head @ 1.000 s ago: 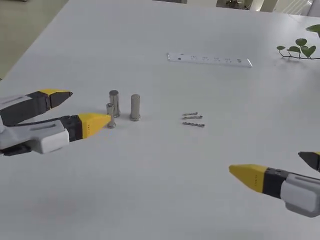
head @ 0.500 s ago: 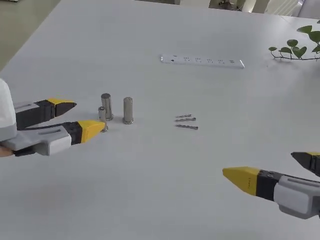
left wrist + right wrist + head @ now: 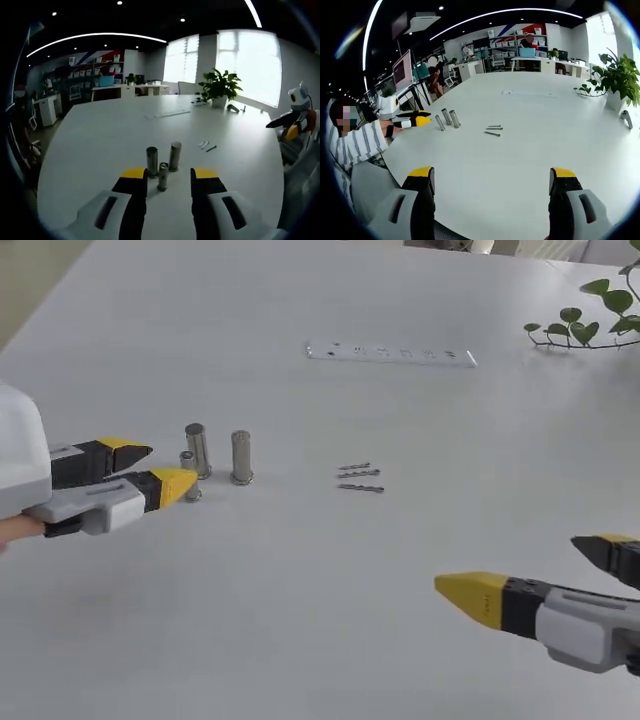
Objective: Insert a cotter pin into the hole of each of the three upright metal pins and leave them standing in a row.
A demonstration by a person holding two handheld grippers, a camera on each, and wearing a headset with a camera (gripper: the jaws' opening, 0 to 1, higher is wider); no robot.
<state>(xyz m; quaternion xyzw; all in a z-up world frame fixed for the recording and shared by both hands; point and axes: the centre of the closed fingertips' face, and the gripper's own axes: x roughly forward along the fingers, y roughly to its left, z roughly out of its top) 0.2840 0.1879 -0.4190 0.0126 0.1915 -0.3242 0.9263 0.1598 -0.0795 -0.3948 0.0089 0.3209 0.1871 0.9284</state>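
Note:
Three metal pins stand upright close together: a tall pin [image 3: 197,449], another tall pin [image 3: 241,456] and a short pin [image 3: 187,461]. My left gripper [image 3: 172,466] is open, and its yellow tips flank the short pin [image 3: 163,175] without touching it. Three cotter pins [image 3: 358,477] lie flat to the right of the upright pins. Nearer to me at the right, my right gripper [image 3: 506,564] is open and holds nothing. In the right gripper view the jaws of that gripper [image 3: 492,173] stand wide apart, with the upright pins [image 3: 447,119] and cotter pins [image 3: 493,130] far ahead.
A white power strip [image 3: 390,353] lies farther back on the white table [image 3: 300,620]. Plant leaves [image 3: 585,325] reach in at the far right. A striped sleeve [image 3: 355,142] shows behind the left gripper [image 3: 417,120].
The head camera has shifted, so everything sits lower left in the picture. The left gripper's tips have edged slightly forward around the short pin. Both grippers stay open.

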